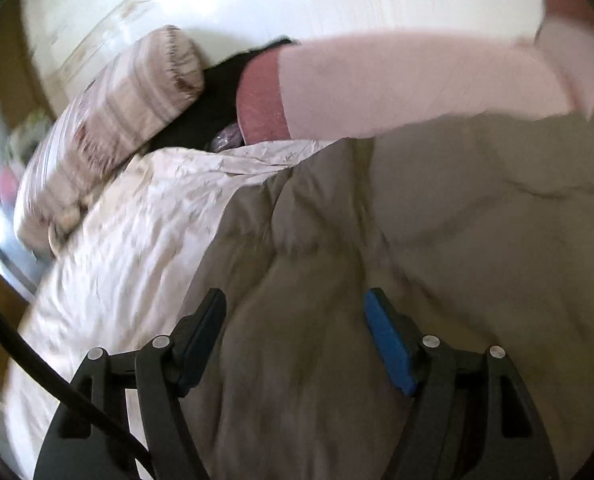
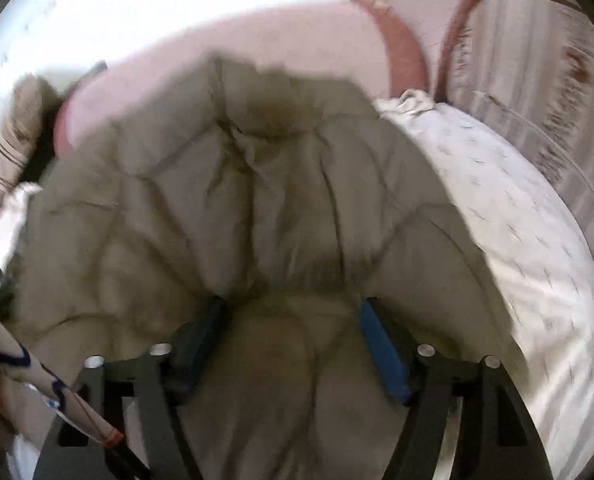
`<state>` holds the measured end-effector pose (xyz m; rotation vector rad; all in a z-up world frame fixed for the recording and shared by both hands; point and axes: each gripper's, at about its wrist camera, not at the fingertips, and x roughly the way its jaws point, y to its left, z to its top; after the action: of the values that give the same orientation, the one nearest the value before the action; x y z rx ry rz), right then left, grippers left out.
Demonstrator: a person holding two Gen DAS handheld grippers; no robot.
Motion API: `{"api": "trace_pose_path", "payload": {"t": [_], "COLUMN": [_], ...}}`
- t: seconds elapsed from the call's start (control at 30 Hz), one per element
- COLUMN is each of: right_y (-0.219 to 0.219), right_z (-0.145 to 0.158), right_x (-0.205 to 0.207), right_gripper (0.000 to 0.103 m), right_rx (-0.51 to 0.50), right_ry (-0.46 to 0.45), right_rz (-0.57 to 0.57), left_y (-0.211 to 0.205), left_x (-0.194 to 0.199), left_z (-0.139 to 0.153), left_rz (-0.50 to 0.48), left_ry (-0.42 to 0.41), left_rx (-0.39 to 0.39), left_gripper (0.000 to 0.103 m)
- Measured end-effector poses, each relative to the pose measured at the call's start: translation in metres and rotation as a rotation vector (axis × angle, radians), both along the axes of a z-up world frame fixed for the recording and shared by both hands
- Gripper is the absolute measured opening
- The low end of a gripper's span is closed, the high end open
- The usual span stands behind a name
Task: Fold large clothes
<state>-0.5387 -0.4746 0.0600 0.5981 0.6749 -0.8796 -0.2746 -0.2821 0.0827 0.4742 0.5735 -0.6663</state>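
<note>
The left gripper [image 1: 293, 336] has its jaws spread wide, with nothing pinched between the blue pads [image 1: 389, 344]; it points down at the quilted beige coat [image 1: 337, 248], which fills the space below and ahead of it. The right gripper [image 2: 291, 344] is also spread wide and empty, and puffy panels of the same beige coat [image 2: 225, 200] bulge up between its fingers; whether the pads touch the cloth cannot be told through the blur.

The coat lies spread across the bed, on a white sheet [image 1: 137, 216] printed with small sprigs. In the left wrist view the sheet shows bare along the coat's left side, toward the left edge of the bed; in the right wrist view the white sheet [image 2: 517, 220] runs bare along the coat's right side to the right edge of the bed. At the head of the bed, past the coat's far edge, a long pale pink bolster [image 1: 417, 84] with a darker pink end lies crosswise, touching or just overlapping the coat's far edge. Beside its pink end a striped pillow [image 1: 137, 120] leans near the bed's far left corner, with something black [image 1: 217, 96] between the two. In the right wrist view another striped cushion [image 2: 537, 92] stands at the far right corner of the bed.
</note>
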Motion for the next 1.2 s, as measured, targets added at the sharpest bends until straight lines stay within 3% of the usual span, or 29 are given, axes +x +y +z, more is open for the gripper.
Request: {"api": "trace_pose_path", "payload": {"t": [0.13,0.2,0.3,0.4,0.57,0.7,0.97,1.07,1.13,1.2], "right_y": [0.068,0.098,0.116,0.12,0.103,0.082,0.084,0.085,0.084,0.084], "right_z": [0.018,0.01,0.007,0.011,0.004,-0.018,-0.027,-0.022,-0.009,0.014], "right_x": [-0.044,-0.053,-0.039,-0.03,-0.011,0.01,0.025,0.019,0.006,-0.015], "right_gripper": [0.074,0.073,0.063,0.062,0.062,0.063,0.067,0.068,0.068,0.068], "right_rx": [-0.105,-0.13,-0.133,-0.163,-0.188,-0.1,-0.101,-0.088,-0.08,-0.132], "right_ry": [-0.126,-0.132,-0.108,-0.102,-0.033,0.046,0.156,0.13,0.056,-0.037], "right_rz": [-0.025,-0.03,0.034,0.048,0.017,0.041,0.049,0.052,0.041,-0.004], "left_y": [0.07,0.089,0.097,0.096,0.08,0.067,0.064,0.069,0.073,0.075], "left_x": [-0.052,-0.067,-0.076,-0.074,-0.046,-0.031,-0.026,-0.031,-0.036,-0.041], "left_z": [-0.006,-0.013,-0.022,-0.021,-0.03,-0.041,-0.037,-0.028,-0.019,-0.013], "left_rz": [0.003,0.026,0.043,0.057,0.095,0.112,0.11,0.12,0.12,0.123], "left_ry": [-0.015,-0.022,-0.04,-0.079,-0.04,-0.018,-0.007,-0.023,-0.045,-0.077], "left_rx": [-0.054,-0.059,-0.044,-0.05,-0.025,0.03,0.065,0.049,0.023,0.014], "left_gripper": [0.072,0.072,0.072,0.072,0.074,0.081,0.081,0.081,0.081,0.081]}}
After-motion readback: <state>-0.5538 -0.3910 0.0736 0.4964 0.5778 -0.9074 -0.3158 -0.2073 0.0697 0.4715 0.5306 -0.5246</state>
